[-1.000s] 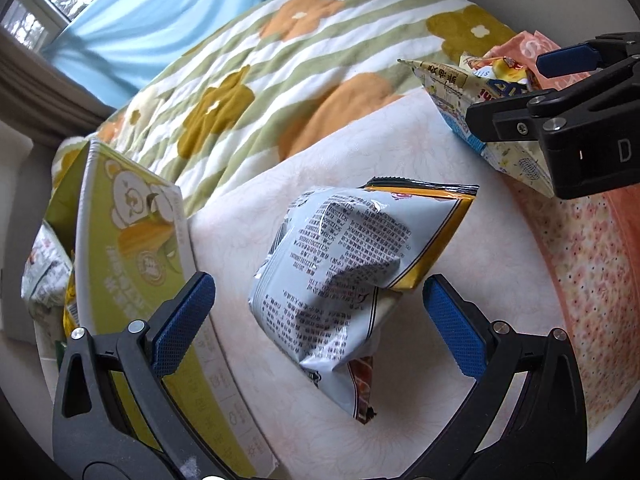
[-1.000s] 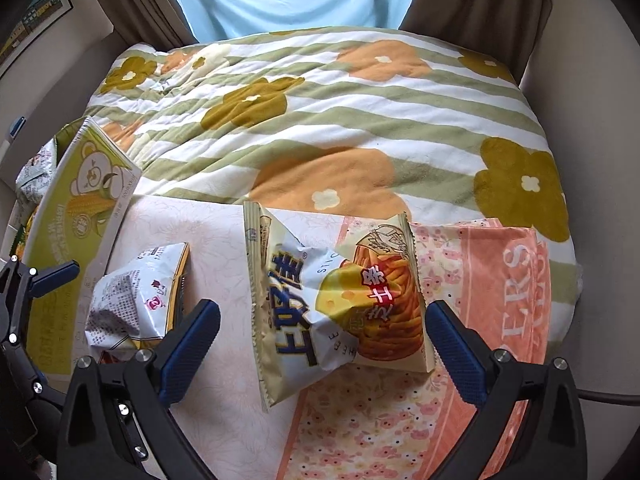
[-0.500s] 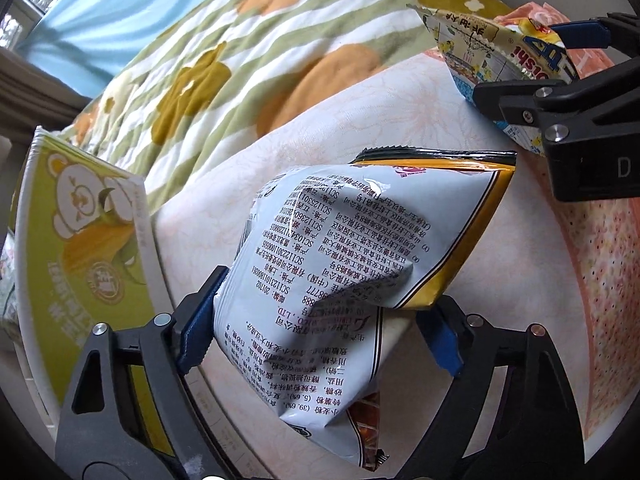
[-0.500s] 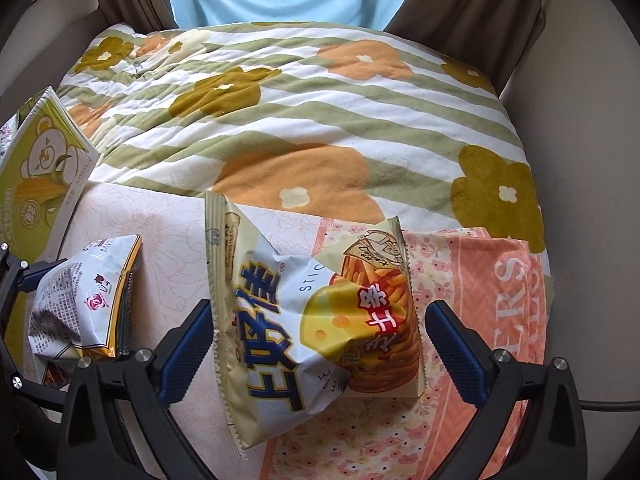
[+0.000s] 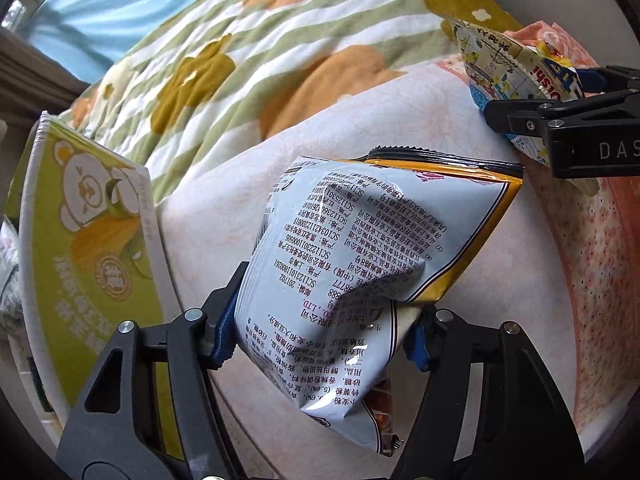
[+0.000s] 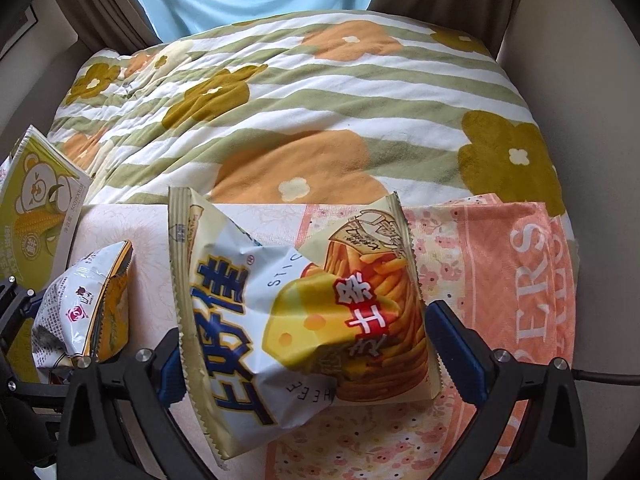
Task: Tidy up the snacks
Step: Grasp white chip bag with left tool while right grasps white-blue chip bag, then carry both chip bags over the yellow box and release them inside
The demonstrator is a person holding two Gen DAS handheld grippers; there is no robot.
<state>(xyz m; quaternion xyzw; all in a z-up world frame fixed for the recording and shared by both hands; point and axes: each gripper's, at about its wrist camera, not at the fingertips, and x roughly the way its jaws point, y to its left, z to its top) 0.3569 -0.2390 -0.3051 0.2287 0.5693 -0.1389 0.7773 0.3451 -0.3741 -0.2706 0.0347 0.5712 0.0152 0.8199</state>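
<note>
Left tool point(image 5: 320, 336): jaws have just been closing, and both blue pads now press the lower sides of the grey-white snack bag point(image 5: 360, 264); the foil buckles between them. Clenched on the bag. The bag lies back-side up on the pale cloth point(image 5: 208, 208) spread over the bed, its far end resting there.

Right tool point(image 6: 304, 356): jaws spread wide on either side of the yellow cheese-stick bag point(image 6: 296, 312). Right pad point(image 6: 456, 348) stands clear of the bag's edge; the left pad is partly hidden behind the bag, so contact there cannot be told. Reads as released, straddling, not yet gripping. This bag sits across the seam between the pale cloth and the pink floral cloth point(image 6: 520, 280).

Green bear-print box point(image 5: 92, 248) stands at the far left edge of the bed, beside the pale cloth. More wrappers show faintly behind it, too cut off to name.

Progress, as judged: early. Neither bag has been put away; one is just seized, one only bracketed. Left to do: close on the second bag, lift both, and carry them to wherever the snacks belong, likely toward the box at left.
</note>
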